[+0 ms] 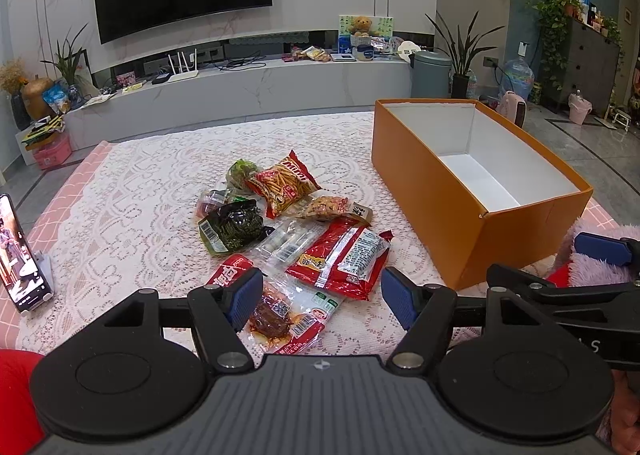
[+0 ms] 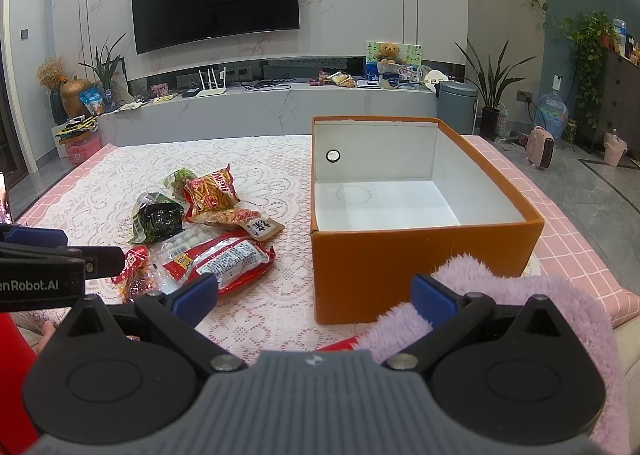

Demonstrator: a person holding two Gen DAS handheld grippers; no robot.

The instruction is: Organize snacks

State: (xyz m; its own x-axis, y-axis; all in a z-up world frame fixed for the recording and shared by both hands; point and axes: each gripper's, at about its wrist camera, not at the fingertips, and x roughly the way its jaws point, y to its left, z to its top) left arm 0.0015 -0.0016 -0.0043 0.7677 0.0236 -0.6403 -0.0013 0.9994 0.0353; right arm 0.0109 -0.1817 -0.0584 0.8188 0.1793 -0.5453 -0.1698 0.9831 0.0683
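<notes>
- A phone (image 1: 24, 255) propped at the tabletop's (image 1: 140, 183) left edge appears whole only in the left wrist view.
- The left gripper (image 1: 320, 297) hangs over the near end of the snack pile (image 1: 288, 223), fingers (image 1: 244, 297) spread wide with nothing pinched; a clear packet of dark meat (image 1: 280, 313) lies on the lace below the gap.
- Bare lace separates the pile from the orange box (image 1: 448, 211), leaving free room.
- The right gripper (image 2: 316, 295) has its fingers (image 2: 198, 297) spread, empty, before the box's near wall (image 2: 400, 267); a fuzzy lilac sleeve (image 2: 500, 295) crowds its right finger.
- Only the right wrist view shows the box's round hole (image 2: 333, 155) and bare white floor.
</notes>
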